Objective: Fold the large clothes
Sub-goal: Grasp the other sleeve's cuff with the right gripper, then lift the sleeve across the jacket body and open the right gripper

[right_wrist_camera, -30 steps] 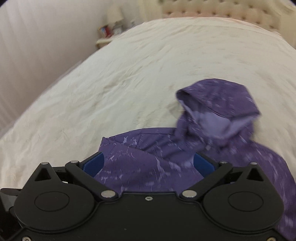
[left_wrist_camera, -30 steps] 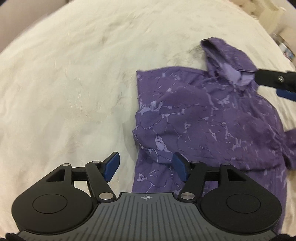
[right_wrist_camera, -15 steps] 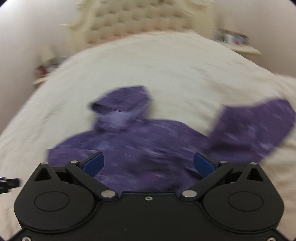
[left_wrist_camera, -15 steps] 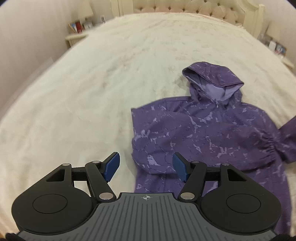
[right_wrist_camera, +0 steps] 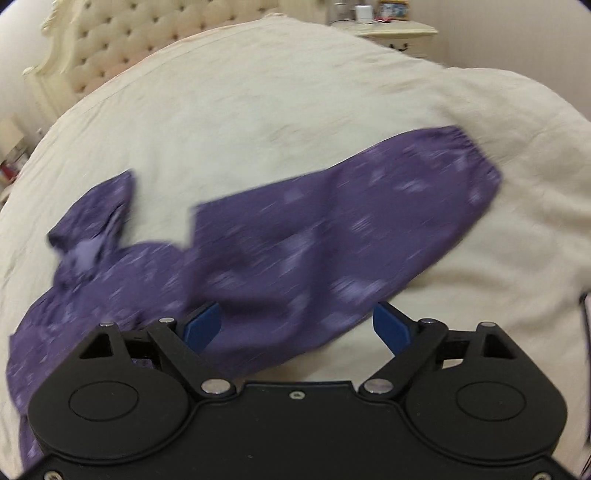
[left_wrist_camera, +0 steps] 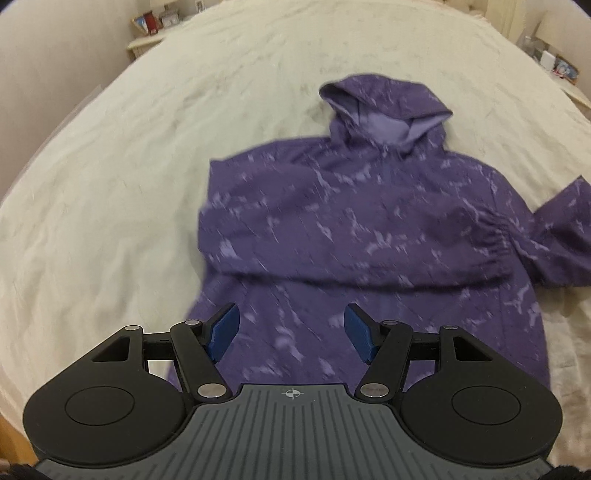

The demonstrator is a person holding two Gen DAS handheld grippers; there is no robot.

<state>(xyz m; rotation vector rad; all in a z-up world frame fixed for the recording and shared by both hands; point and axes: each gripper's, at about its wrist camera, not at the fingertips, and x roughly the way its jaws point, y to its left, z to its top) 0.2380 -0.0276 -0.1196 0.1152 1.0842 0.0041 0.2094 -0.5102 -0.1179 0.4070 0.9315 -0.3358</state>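
Note:
A purple patterned hooded jacket (left_wrist_camera: 369, 221) lies flat on a cream bedspread (left_wrist_camera: 129, 166), hood (left_wrist_camera: 384, 107) toward the headboard. One sleeve is folded across its chest with the cuff (left_wrist_camera: 495, 240) at the right; the other sleeve (right_wrist_camera: 351, 229) stretches out over the bedspread (right_wrist_camera: 295, 110) to the right, cuff (right_wrist_camera: 469, 155) outermost. My left gripper (left_wrist_camera: 291, 330) is open and empty above the jacket's lower part. My right gripper (right_wrist_camera: 295, 326) is open and empty above the outstretched sleeve near the shoulder.
A tufted cream headboard (right_wrist_camera: 147, 40) stands at the far end of the bed. Nightstands with small items flank it (left_wrist_camera: 155, 29) (right_wrist_camera: 388, 22). A wall runs along the bed's left side (left_wrist_camera: 44, 74).
My right gripper has swung from above the hood to the right, over the outstretched sleeve. My left gripper has moved right, over the jacket's lower part. Both stayed open.

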